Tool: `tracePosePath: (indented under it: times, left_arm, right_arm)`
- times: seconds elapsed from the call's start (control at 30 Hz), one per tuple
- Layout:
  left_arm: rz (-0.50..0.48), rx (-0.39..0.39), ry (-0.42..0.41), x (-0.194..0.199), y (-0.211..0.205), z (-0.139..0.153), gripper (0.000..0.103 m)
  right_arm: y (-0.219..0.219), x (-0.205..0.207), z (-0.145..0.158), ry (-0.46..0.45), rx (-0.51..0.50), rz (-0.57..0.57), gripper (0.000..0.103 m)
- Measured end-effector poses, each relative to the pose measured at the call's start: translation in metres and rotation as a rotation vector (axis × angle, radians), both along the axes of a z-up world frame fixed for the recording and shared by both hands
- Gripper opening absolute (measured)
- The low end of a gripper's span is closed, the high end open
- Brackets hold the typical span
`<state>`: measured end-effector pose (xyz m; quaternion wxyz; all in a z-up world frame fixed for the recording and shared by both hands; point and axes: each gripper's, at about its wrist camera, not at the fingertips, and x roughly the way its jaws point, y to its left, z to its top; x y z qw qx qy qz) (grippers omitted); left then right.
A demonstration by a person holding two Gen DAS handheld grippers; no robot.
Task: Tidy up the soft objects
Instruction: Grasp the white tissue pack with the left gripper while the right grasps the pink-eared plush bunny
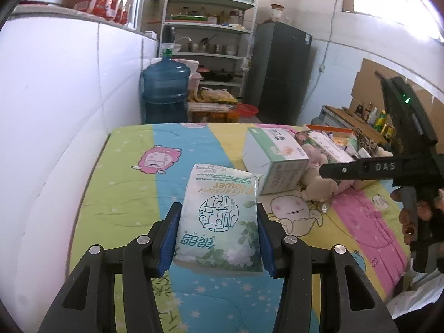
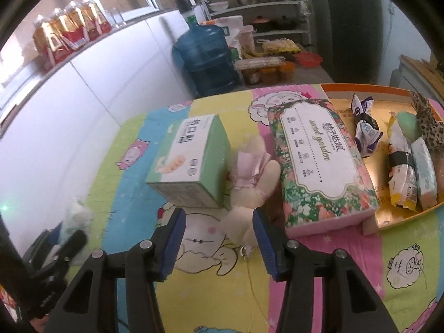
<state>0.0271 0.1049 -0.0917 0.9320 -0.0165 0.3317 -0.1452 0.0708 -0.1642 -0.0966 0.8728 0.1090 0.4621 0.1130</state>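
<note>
Scene: a cartoon-print quilt (image 1: 133,194) covers the surface, with a white wall at frame left and kitchen shelves (image 1: 208,41) at upper centre.
Left tongs: the left tongs (image 1: 217,237) are clenched on a soft tissue pack (image 1: 219,222), blue pads pressing both its sides, at lower centre of the left view; the pack is held above the quilt.
Right tongs: the right tongs (image 2: 219,242) stand released at lower centre of the right view, pads apart and pressing on nothing; the plush toy's lower end shows just inside the right pad.
Plush toy: the plush toy (image 2: 249,177), beige in a pink dress, lies at centre of the right view between a green box (image 2: 191,163) and a floral tissue pack (image 2: 319,163), touching both.
Tray: an orange tray (image 2: 360,87) at upper right of the right view already holds small packets (image 2: 402,172) and a leopard-print piece (image 2: 427,122).
Step in hand: one pack is being carried while the free tongs line up on the toy, by the look of it.
Next move: probably a descent of the right tongs over the toy's body, then a gentle squeeze; the box and floral pack crowd both sides, so the pads need a narrow, centred approach.
Destination: likely the tray, though the frames do not confirm where the carried pack belongs.
</note>
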Motion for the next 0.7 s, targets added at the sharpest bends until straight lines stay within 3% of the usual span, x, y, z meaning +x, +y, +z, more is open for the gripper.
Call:
tracePosePath:
  times: [0.2,0.53,0.6,0.63,0.7]
  left_arm:
    - [0.007,-0.02,0.006,0.006,0.012,-0.001,0.052]
    - [0.0,-0.034,0.016,0.01,0.011,-0.005,0.052]
    - [-0.003,-0.036,0.019,0.011,0.01,-0.005,0.052]
    - [-0.005,-0.036,0.019,0.011,0.009,-0.005,0.052]
    - [-0.01,-0.033,0.021,0.011,0.007,-0.005,0.052]
  right_arm:
    - [0.011,0.012,-0.011,0.042,-0.101,-0.014,0.051]
    - [0.023,0.029,-0.024,0.066,-0.178,0.0,0.051]
    - [0.024,0.03,-0.025,0.063,-0.195,0.006,0.046]
    - [0.025,0.03,-0.025,0.062,-0.215,0.004,0.032]
    - [0.024,0.031,-0.025,0.059,-0.222,0.011,0.03]
